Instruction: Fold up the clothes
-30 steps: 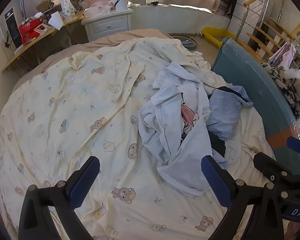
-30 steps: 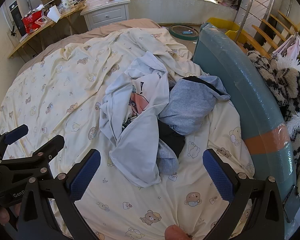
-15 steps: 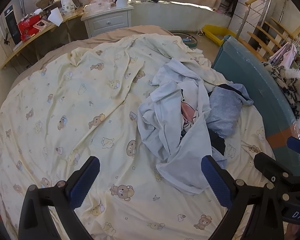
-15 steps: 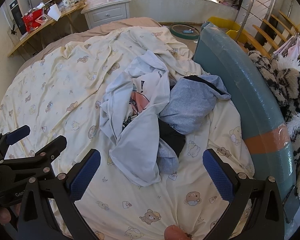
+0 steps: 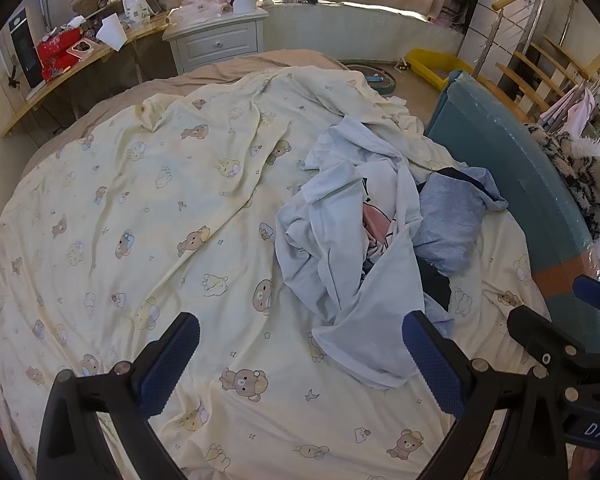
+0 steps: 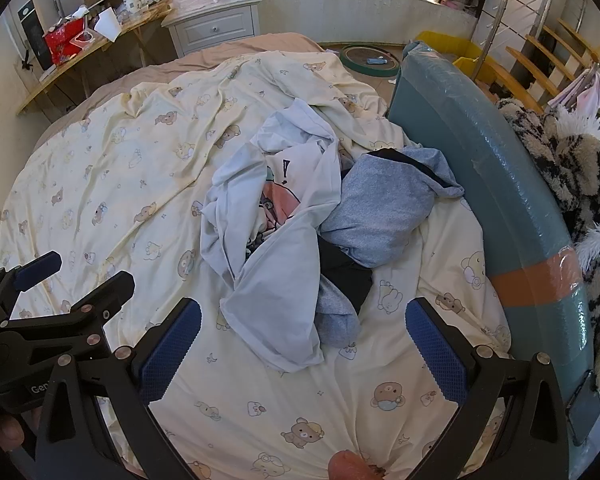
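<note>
We read only partial lettering. "DAS" in white, cut off by the frame edge, on the black body of the right gripper (image 5: 556,344) seen in the left wrist view. "Gen", also cut off, on the black body of the left gripper (image 6: 64,280) in the right wrist view. An exclamation mark is printed on the white shirt (image 6: 296,184). Nothing else legible.

The left gripper (image 5: 300,360) is held level with its jaws spread wide and nothing between the blue pads (image 5: 168,364). The right gripper (image 6: 302,354) is just beside it, jaws equally wide and empty. A fingertip (image 6: 8,434) shows at the left gripper's handle in the right wrist view.
</note>
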### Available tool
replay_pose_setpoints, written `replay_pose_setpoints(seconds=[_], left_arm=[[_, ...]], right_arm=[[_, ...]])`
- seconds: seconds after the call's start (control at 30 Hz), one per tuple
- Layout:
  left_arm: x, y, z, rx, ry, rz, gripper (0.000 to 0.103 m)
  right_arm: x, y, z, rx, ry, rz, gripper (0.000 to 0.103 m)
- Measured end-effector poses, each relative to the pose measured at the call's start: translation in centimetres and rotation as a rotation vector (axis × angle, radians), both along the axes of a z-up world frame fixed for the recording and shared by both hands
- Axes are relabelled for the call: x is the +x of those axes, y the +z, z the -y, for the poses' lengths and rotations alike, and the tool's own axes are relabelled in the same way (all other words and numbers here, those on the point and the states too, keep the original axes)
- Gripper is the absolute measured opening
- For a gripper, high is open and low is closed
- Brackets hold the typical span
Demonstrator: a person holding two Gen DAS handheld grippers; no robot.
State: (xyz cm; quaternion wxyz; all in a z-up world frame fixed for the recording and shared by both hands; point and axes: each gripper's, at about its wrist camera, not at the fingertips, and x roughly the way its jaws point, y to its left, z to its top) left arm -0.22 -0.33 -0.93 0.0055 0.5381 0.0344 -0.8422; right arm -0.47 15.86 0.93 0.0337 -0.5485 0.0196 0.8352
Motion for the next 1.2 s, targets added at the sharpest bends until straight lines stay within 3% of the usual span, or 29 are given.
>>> replay_pose_setpoints(seconds=[0.5,0.77,1.2], left_arm=[[-0.2,-0.4,0.4,0.032,0.011,0.020,0.102],[-0.3,-0.5,0.6,0.002,-0.009,-0.002,0.102],[-0.7,-1.2,3.1,0.055,-0.034,0.048,0.102]], right_arm=[[-0.4,-0.2,0.2,-0.003,0.012,-0.001,0.103],[-1.0,-0.4,-0.1,0.028,0.008,-0.008,0.103],[-2.3,0.6,-1.7,-0.063,0.055,-0.024,0.103]])
